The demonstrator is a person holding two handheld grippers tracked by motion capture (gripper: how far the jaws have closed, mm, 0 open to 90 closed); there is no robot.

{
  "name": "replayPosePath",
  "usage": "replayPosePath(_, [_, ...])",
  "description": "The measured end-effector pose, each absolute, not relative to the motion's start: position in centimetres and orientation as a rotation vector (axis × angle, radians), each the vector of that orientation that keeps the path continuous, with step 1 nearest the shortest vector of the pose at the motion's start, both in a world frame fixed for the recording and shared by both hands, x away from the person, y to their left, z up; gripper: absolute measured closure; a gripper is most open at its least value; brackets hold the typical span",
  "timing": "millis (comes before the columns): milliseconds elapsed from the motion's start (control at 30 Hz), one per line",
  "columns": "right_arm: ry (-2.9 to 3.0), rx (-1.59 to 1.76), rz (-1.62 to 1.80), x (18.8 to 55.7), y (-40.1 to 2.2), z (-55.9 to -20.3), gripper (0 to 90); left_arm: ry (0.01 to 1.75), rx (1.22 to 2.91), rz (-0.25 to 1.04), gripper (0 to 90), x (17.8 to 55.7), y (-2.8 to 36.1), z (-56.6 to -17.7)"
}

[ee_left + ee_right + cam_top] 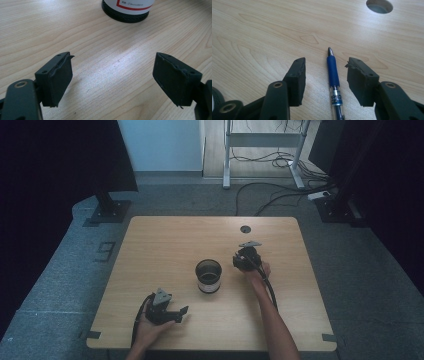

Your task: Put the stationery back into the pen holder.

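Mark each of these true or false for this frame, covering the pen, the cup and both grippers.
1. The pen lies on the table between the right gripper's open jaws. True.
2. The left gripper is shut on the cup. False: its jaws are open over bare wood, the cup stands farther ahead.
3. The cup stands upright near the table's middle. True.
4. The pen is inside the cup. False: it lies flat on the table.

Blue pen (333, 72), blk cup (208, 276).
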State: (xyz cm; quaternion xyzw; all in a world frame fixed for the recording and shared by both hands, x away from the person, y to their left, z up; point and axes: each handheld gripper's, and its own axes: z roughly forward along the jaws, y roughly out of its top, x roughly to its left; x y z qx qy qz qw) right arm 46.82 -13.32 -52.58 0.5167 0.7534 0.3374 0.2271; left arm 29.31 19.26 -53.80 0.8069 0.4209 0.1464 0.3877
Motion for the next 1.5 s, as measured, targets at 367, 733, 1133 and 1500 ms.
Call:
replayPosePath(367, [2.108, 1.45, 0.915, 47.4, -13.5, -53.6, 58.4, 1.075, 2.067, 0.37, 16.4, 29.4, 19.3, -54.0])
replayPosePath(733, [2.098, 1.492, 0.901, 47.8, -13.9, -54.2, 65.2, 1.08, 2.065, 0.365, 16.6, 29.5, 19.4, -54.2])
replayPosePath(1133, [2.098, 1.481, 0.902, 47.9, -14.1, -54.3, 77.8, 1.073, 2.074, 0.366, 16.8, 29.5, 19.2, -54.3])
replayPosePath(1500, [2.035, 1.464, 0.986, 47.0, -14.7, -52.4, 78.0, 1.074, 2.074, 0.367, 16.8, 29.5, 19.2, -54.3])
